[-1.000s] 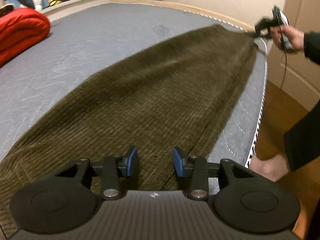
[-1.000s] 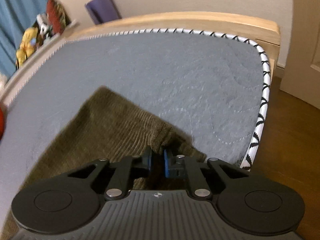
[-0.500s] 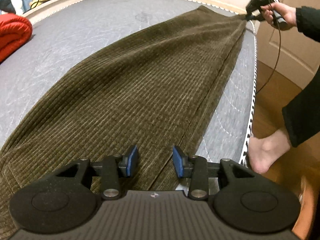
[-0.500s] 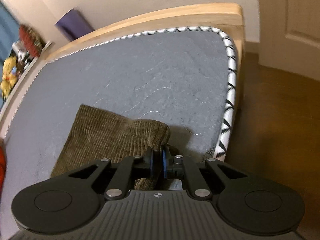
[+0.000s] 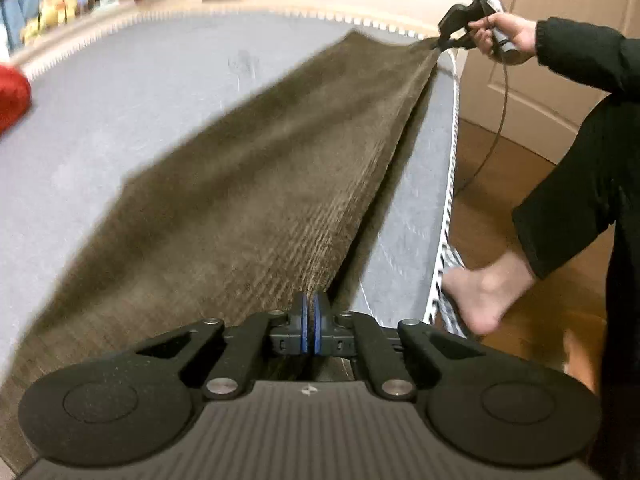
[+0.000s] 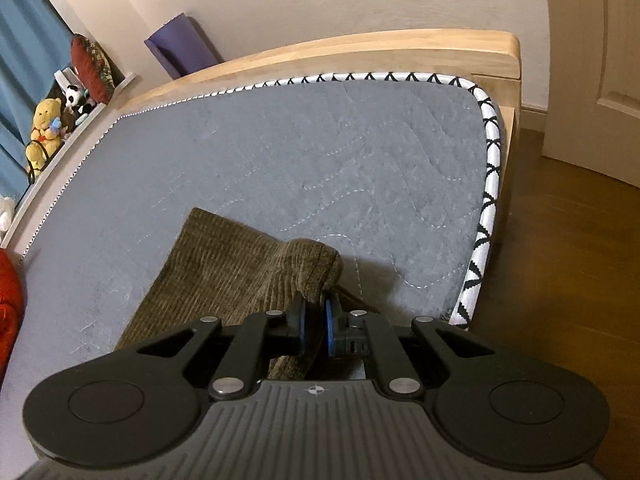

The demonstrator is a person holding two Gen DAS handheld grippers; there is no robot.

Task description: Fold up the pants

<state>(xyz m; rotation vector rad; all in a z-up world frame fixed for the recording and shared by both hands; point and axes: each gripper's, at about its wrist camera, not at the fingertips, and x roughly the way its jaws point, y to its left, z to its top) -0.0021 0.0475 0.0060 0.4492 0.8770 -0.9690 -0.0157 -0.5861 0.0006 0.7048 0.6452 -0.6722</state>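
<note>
Pants [image 5: 248, 184]: olive corduroy, stretched along the mattress's right edge between both grippers.
Left gripper [image 5: 310, 322]: jaws clenched on the near edge of the cloth.
Right gripper [image 6: 314, 326]: jaws pinching the bunched far corner (hand [image 5: 506, 36] visible from the left wrist).
Mattress [image 6: 320, 152]: grey, quilted, black-and-white piping.
Room: wooden bed frame [image 6: 360, 46], plush toys [image 6: 44, 128] far left, red bedding [image 5: 12, 96], wood floor [image 6: 568, 264].

Mattress [image 6: 280, 152] surface beyond the pants [image 5: 256, 184] lies bare up to the wooden headboard [image 6: 360, 50]. Red bedding [image 5: 12, 92] occupies the left edge; stuffed toys [image 6: 44, 128] line the ledge behind it.
</note>
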